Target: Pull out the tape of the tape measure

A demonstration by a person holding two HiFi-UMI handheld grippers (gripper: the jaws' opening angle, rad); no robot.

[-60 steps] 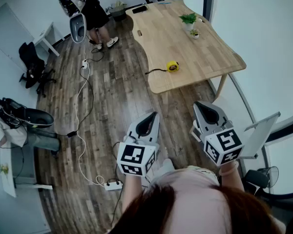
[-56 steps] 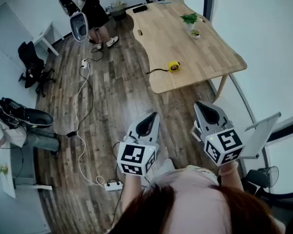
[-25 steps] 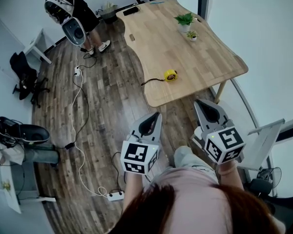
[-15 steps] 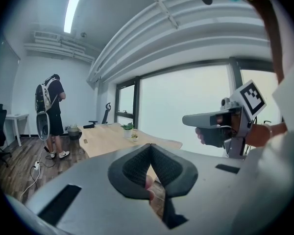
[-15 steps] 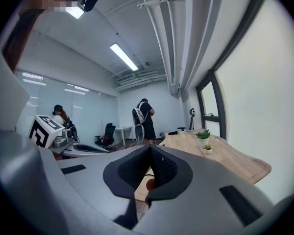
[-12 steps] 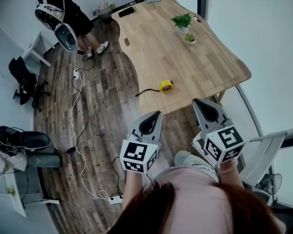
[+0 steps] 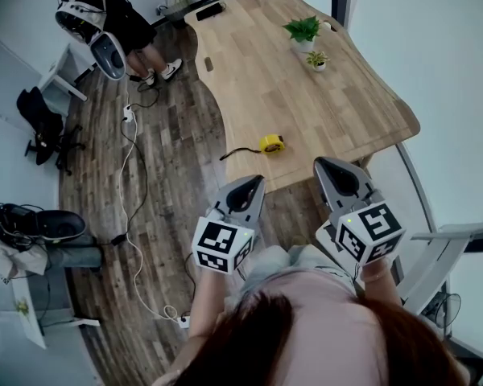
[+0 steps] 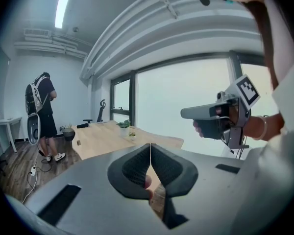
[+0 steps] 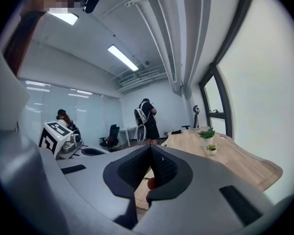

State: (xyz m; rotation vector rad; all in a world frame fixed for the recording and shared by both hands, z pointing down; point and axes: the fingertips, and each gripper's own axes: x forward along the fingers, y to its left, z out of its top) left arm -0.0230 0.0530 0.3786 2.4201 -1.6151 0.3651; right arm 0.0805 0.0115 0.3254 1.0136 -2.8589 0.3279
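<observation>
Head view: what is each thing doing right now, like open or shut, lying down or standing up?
tape measure: lying on the table near its front edge, untouched
dark strip: trails from the tape measure past the table edge; strap or tape, cannot tell
left gripper: shut, empty
right gripper: shut, empty
big potted plant: standing upright
small potted plant: standing upright
</observation>
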